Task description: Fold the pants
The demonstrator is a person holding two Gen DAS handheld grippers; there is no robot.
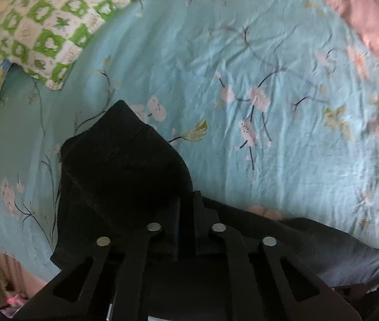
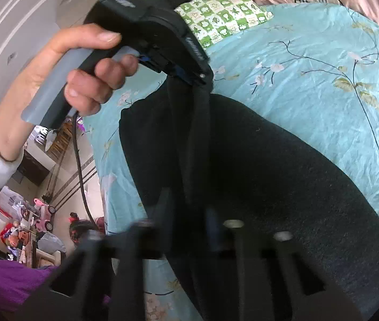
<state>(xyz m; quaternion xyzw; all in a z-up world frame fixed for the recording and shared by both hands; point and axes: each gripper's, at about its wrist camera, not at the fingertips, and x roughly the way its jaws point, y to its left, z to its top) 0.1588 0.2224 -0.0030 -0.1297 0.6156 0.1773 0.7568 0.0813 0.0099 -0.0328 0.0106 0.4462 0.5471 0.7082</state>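
Pants black, draped, seemingly doubled

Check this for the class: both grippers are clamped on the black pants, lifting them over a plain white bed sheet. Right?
Not quite. The bed sheet is light blue with a floral print, as both wrist views show. Otherwise correct: the left gripper and right gripper are both clamped on the black pants.

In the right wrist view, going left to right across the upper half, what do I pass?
Hand → left tool shut on the pants → checked pillow → sheet.
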